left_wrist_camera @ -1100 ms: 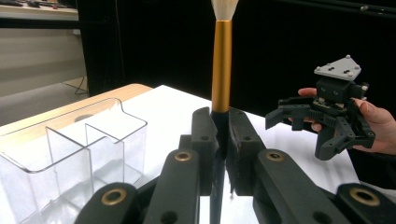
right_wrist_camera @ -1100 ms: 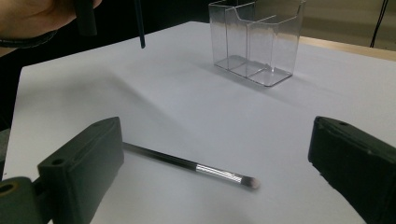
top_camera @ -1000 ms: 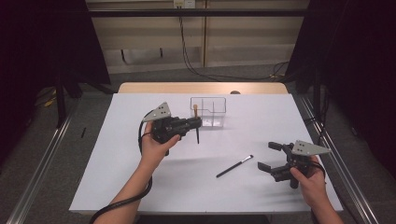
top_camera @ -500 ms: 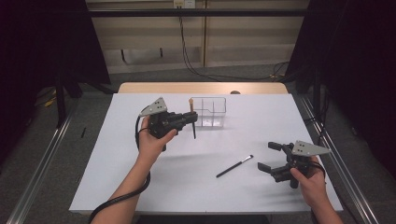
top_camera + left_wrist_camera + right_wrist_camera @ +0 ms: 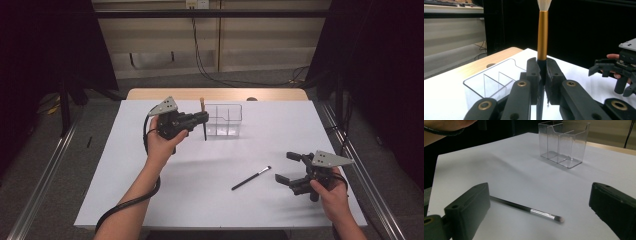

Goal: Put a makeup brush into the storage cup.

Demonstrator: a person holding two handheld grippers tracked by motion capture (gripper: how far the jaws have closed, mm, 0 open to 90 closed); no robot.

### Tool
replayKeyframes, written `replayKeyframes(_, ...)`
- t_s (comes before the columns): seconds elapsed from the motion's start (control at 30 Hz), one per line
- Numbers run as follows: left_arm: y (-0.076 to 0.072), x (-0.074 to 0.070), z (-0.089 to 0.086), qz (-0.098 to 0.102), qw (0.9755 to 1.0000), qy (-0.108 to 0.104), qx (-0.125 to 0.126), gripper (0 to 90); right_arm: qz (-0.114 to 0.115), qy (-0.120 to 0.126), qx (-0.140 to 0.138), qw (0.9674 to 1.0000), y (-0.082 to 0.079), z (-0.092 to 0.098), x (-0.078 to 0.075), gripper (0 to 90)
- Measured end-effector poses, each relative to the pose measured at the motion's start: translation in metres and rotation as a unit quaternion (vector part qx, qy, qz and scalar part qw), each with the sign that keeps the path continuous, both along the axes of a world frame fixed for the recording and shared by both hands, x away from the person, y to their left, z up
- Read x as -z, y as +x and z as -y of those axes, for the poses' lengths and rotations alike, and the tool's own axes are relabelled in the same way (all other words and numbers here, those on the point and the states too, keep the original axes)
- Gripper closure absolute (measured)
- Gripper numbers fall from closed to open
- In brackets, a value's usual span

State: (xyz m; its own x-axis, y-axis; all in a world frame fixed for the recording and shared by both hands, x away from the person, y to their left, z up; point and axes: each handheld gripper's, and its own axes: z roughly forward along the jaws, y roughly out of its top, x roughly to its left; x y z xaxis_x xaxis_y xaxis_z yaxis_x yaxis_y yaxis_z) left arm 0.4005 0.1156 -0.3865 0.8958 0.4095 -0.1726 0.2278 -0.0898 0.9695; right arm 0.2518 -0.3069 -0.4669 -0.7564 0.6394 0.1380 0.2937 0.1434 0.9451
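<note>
The left gripper [image 5: 202, 119] is clamped tight on the dark handle of a gold-banded makeup brush [image 5: 542, 37], holding it upright with the pale bristles on top. Compared with a second ago, this hand has carried the brush a little up and toward the far edge of the table, so the brush now hangs just at the near-left corner of the clear plastic organizer [image 5: 223, 120], its lower tip above the white table [image 5: 125, 190] rather than inside a compartment. That shift suggests the brush is being lined up for a drop into the organizer (which of the compartments cannot be told yet); the handle would have to clear the rim before it goes down.

The right gripper [image 5: 289, 167] has kept its place near the right near corner, jaws spread wide and holding nothing. A second, thinner brush [image 5: 529, 210] with a silver band lies flat on the table just in front of those jaws, well apart from the organizer, and is probably next to be picked up.
</note>
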Motion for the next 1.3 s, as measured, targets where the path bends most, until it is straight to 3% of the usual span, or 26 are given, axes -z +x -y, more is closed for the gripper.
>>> replayKeyframes(0.83,0.031,-0.016,0.006,0.003,0.9994,0.0,-0.034,82.8,0.0,-0.005,-0.004,1.0,0.0,-0.001,0.001,3.2)
replayKeyframes(1.3,0.042,-0.016,0.012,0.004,0.9989,0.007,-0.047,82.9,0.002,-0.006,-0.006,1.0,0.0,-0.002,0.001,3.2)
